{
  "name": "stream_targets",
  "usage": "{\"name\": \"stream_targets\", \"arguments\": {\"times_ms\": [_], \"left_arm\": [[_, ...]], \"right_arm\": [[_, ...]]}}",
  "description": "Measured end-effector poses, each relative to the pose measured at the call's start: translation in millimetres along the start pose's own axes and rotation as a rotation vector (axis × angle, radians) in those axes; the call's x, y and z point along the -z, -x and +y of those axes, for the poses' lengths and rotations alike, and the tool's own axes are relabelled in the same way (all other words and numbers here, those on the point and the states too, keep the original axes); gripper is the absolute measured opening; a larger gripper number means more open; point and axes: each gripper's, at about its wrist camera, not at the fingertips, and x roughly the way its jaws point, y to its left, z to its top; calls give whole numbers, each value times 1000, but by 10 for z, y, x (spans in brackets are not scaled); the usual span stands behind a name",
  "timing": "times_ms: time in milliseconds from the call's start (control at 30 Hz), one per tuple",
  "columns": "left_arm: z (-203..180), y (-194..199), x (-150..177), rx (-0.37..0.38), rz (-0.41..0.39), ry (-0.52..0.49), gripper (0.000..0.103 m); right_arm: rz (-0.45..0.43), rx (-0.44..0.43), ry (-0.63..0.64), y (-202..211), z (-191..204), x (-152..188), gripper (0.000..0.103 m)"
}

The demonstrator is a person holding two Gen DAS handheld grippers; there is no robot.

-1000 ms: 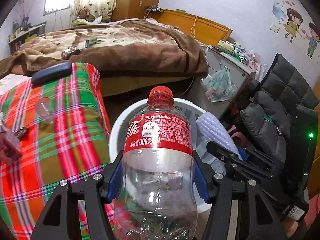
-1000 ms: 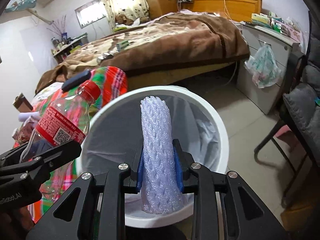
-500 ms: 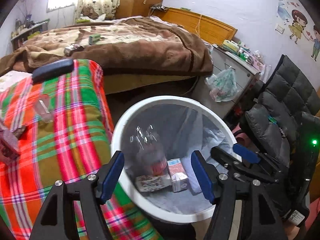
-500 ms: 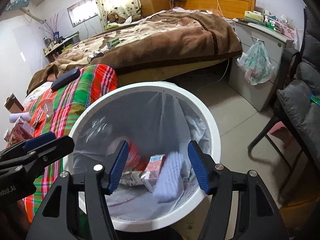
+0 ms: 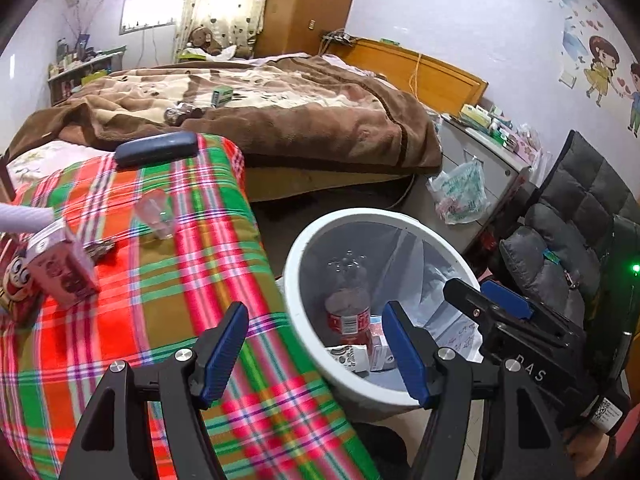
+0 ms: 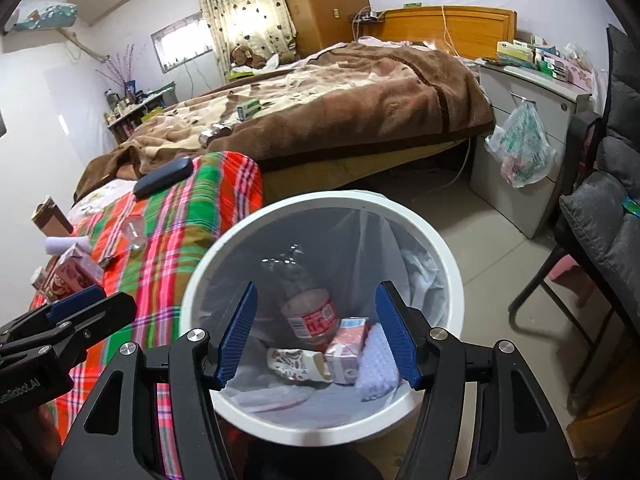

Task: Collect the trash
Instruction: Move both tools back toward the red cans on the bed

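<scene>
A white lined trash bin (image 5: 304, 248) (image 6: 200, 280) stands beside the plaid-covered table. In it lie a clear Coke bottle (image 6: 308, 304) (image 5: 348, 316), a pink carton (image 6: 346, 344), a patterned wrapper (image 6: 296, 362) and a white foam net sleeve (image 6: 378, 364). My left gripper (image 5: 316, 344) is open and empty over the table edge and bin rim. My right gripper (image 6: 316, 332) is open and empty above the bin. On the table stand a pink milk carton (image 5: 60, 268) (image 6: 76, 270), a clear plastic cup (image 5: 156, 212) (image 6: 134, 232) and a white roll (image 5: 24, 216).
The plaid cloth (image 5: 160, 280) also holds a dark glasses case (image 5: 156, 148) and keys (image 5: 98, 246). A bed with a brown blanket (image 5: 280, 120) lies behind. A grey cabinet with a hanging plastic bag (image 6: 520, 152) and a padded chair (image 5: 568, 248) stand to the right.
Both grippers opened. The Coke bottle dropped from the left one and the foam sleeve from the right one into the bin. The left gripper then swung left toward the table.
</scene>
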Motion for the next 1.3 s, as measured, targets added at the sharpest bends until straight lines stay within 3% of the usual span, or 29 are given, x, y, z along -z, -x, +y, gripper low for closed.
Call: {"name": "stream_targets", "arguments": {"times_ms": [333, 867, 1300], "left_arm": [[424, 374, 110, -72, -50, 63, 69], [1690, 851, 284, -253, -95, 230, 69], [2506, 910, 286, -326, -106, 297, 69]], "right_arm": [[-18, -76, 47, 8, 397, 13, 63], [2, -234, 178, -211, 1263, 32, 63], [59, -313, 268, -492, 1871, 100, 63]]}}
